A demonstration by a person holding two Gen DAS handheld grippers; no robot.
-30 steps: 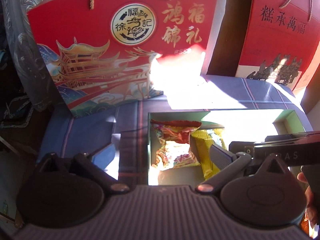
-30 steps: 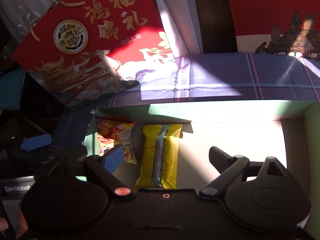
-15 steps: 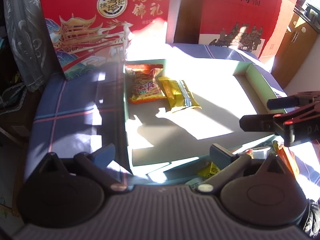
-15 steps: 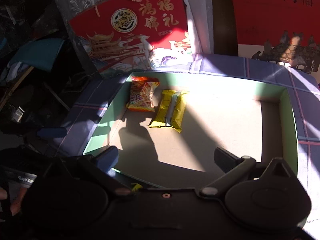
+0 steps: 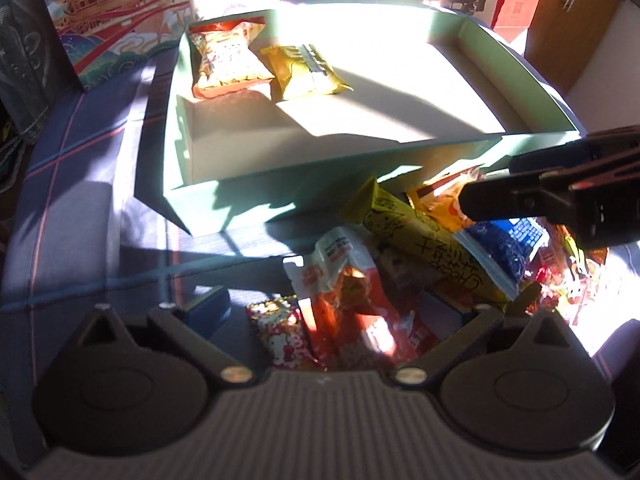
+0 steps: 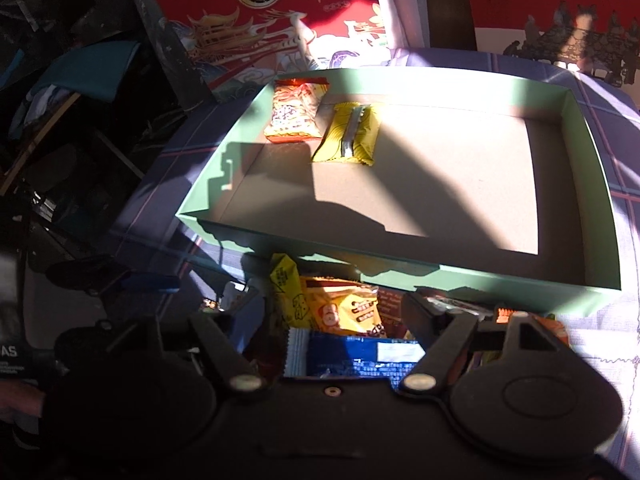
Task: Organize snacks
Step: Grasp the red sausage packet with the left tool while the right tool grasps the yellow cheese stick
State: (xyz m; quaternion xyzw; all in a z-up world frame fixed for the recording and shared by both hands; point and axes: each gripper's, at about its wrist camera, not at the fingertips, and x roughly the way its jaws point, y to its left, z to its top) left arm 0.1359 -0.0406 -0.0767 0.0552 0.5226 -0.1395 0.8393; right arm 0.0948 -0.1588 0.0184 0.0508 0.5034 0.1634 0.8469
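A green cardboard box (image 5: 304,184) (image 6: 600,184) lies on the blue plaid cloth. In its far left corner lie an orange snack bag (image 5: 224,60) (image 6: 296,110) and a yellow snack pack (image 5: 308,70) (image 6: 350,136). A pile of loose snacks lies in front of the box: a red-and-white packet (image 5: 352,300), a long yellow pack (image 5: 424,244), a blue packet (image 5: 500,248) (image 6: 352,358). My left gripper (image 5: 360,300) is open and empty above the red-and-white packet. My right gripper (image 6: 332,316) is open and empty over the blue packet; it shows at the right of the left wrist view (image 5: 560,196).
Two red gift bags stand behind the box (image 5: 120,12) (image 6: 280,12) (image 6: 560,0). A brown cabinet (image 5: 572,20) stands at the far right. Dark clutter and a teal cloth (image 6: 92,76) lie off the table's left side.
Both grippers have pulled back from the box's far corner to the snack pile in front of the box. The orange and yellow snacks stay in the box.
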